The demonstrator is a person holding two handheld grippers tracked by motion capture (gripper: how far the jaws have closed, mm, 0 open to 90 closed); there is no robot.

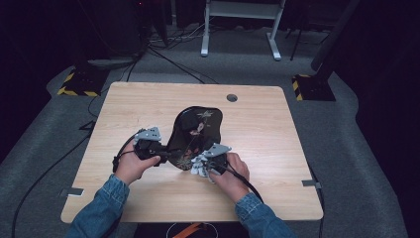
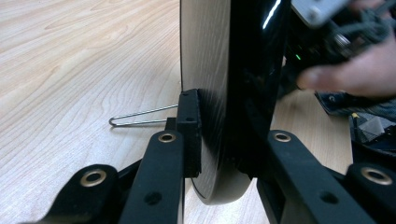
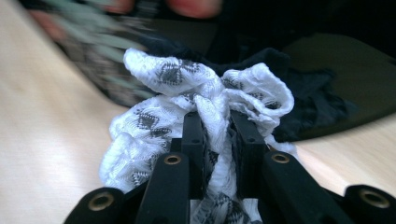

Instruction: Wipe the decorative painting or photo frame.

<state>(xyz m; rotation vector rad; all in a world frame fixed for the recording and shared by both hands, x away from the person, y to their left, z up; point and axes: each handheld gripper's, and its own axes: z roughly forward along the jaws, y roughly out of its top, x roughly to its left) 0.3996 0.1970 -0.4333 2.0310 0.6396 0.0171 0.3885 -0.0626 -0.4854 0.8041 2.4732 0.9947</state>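
While the left gripper [image 1: 159, 151] clamps the tray [image 1: 210, 130] by its near left edge, the right gripper [image 1: 205, 161] pinches a white cloth [image 1: 199, 165] against the tray's near end. Seen from above, the tray is black and glossy with a flower pattern, and sits at the middle of the table [image 1: 257, 129], its near end between the two hands.

From the left gripper view, the tray [image 2: 243, 70] stands on edge between the jaws, which are closed tight on its rim from both sides; its lower edge hangs just off the table [image 2: 70, 70]. A thin wire clip [image 2: 140, 116] lies on the wood just behind the left jaw.

From the right gripper view, the jaws are nearly together with a bunched fold of the patterned cloth [image 3: 205, 107] squeezed between them. Behind the cloth lies the tray [image 3: 355, 79], dark and partly blurred.
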